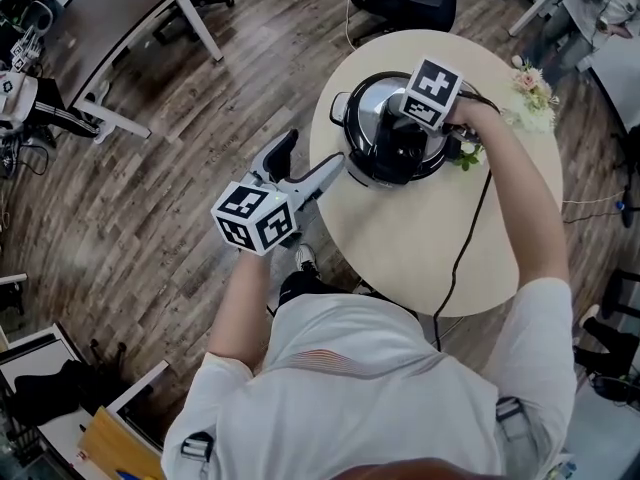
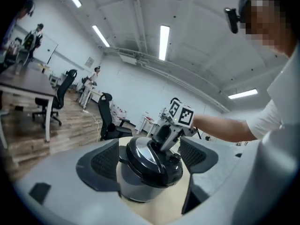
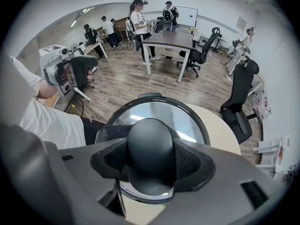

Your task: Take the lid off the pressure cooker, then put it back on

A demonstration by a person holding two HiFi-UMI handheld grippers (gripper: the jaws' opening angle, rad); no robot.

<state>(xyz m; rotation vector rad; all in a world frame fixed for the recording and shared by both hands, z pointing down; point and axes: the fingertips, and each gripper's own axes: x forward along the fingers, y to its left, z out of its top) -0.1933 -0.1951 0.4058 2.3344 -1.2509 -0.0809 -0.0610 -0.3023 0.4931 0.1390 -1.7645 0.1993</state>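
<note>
because the lid [image 1: 372, 103] sits shut on the pressure cooker [image 2: 133, 184] on the round tabletop [image 1: 400, 258], we pinch its black knob [image 3: 150, 139] from above with the right claw [image 3: 150, 159], apparently to lift it; the left claw [image 1: 332, 170], spread and empty, faces the pot from the side, perhaps to steady it.

My right gripper [image 3: 151, 162] points down at the lid [image 3: 161, 111], with both pads [image 3: 190, 159] pressed against the sides of its black knob [image 3: 151, 142]. The shiny lid sits near the left edge of the pale round table [image 3: 227, 135]. My left gripper [image 3: 83, 71] hangs beyond that edge, over the wooden floor [image 3: 122, 83].
</note>
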